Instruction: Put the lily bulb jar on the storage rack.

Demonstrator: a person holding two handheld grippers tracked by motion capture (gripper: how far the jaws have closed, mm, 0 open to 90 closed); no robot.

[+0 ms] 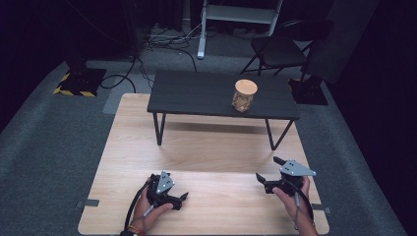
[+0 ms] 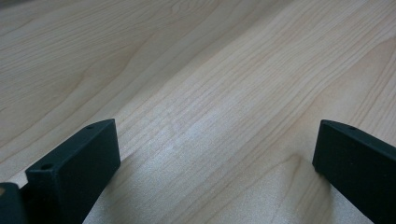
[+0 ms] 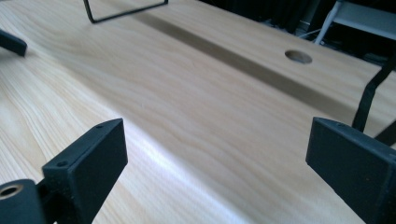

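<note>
A glass jar (image 1: pixel 244 95) with a wooden lid and something pale brown inside stands on a small black table (image 1: pixel 196 93) at the far side of the wooden tabletop (image 1: pixel 211 147). My left gripper (image 1: pixel 183 197) rests low near the front left, held in a hand, jaws pointing right. In the left gripper view it (image 2: pixel 217 128) is open over bare wood. My right gripper (image 1: pixel 268 168) is at the front right, jaws pointing left, far from the jar. In the right gripper view it (image 3: pixel 218 123) is open with nothing between the jaws.
The black table's thin metal legs (image 3: pixel 122 14) stand on the wood ahead of the right gripper, with a round hole (image 3: pixel 298 56) in the tabletop beyond. A folding chair (image 1: pixel 280 46) and a white stand (image 1: pixel 236 14) are on the grey carpet behind.
</note>
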